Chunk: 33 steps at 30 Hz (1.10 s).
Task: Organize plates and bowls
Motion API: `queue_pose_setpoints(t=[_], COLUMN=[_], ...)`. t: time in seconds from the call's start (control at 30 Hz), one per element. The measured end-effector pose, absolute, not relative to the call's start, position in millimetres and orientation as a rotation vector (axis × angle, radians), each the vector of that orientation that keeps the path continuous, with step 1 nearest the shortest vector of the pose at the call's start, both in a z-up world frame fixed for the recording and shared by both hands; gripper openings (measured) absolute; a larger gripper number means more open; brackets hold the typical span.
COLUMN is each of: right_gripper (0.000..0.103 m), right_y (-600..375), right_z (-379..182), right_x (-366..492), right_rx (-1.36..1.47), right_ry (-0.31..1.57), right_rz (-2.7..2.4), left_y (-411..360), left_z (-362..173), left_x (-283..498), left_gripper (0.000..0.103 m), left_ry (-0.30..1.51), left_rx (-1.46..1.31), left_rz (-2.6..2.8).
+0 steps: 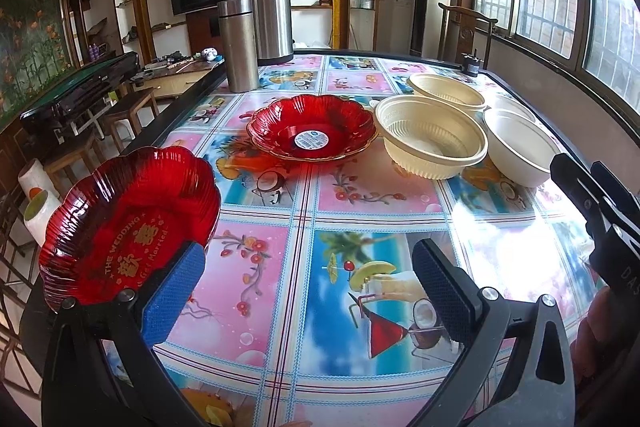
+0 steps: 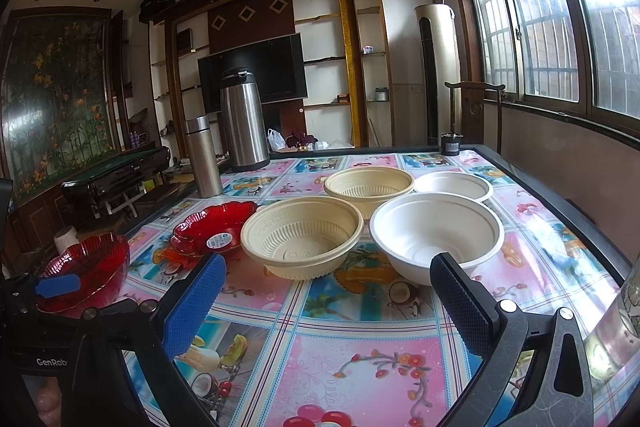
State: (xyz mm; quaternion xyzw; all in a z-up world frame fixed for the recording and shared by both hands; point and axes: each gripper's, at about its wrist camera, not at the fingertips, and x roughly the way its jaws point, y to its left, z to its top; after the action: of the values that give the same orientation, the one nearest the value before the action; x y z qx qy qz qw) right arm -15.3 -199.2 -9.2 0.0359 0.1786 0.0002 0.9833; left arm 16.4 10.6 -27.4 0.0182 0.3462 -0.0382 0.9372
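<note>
left wrist view: left gripper (image 1: 308,291) gapes, a red plate (image 1: 128,223) beside its finger — unheld, probably next onto the other plate (image 1: 312,129). right gripper (image 2: 328,295) gapes too, facing the bowls (image 2: 302,237).

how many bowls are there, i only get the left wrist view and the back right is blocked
Observer: Four in all. The right wrist view shows the far white bowl whole, behind the near white bowl.
Operator: is the right gripper holding anything
Observer: No. The right gripper is open, with only table showing between its fingers.
Operator: anything in the near white bowl
Observer: No, its bottom shows bare.
</note>
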Motion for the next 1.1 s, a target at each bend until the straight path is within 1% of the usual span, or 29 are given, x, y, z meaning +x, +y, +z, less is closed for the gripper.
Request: queue_pose_setpoints(t=[0.8,1.1], right_gripper=[0.103,0.103], right_y=[-199.3,-202.8], right_z=[-9.6,-13.2], right_x=[-15.2,-14.7], right_rx=[0.075,0.121], right_ry=[0.362,0.387], right_rz=[0.000,-0.015], left_y=[12.4,14.1], left_z=[-31.8,-18.4], left_x=[19.1,25.4], left_gripper=[0.103,0.103], left_ry=[0.710,0.599], left_rx=[0.041,0.031], left_rz=[-0.081,-0.057])
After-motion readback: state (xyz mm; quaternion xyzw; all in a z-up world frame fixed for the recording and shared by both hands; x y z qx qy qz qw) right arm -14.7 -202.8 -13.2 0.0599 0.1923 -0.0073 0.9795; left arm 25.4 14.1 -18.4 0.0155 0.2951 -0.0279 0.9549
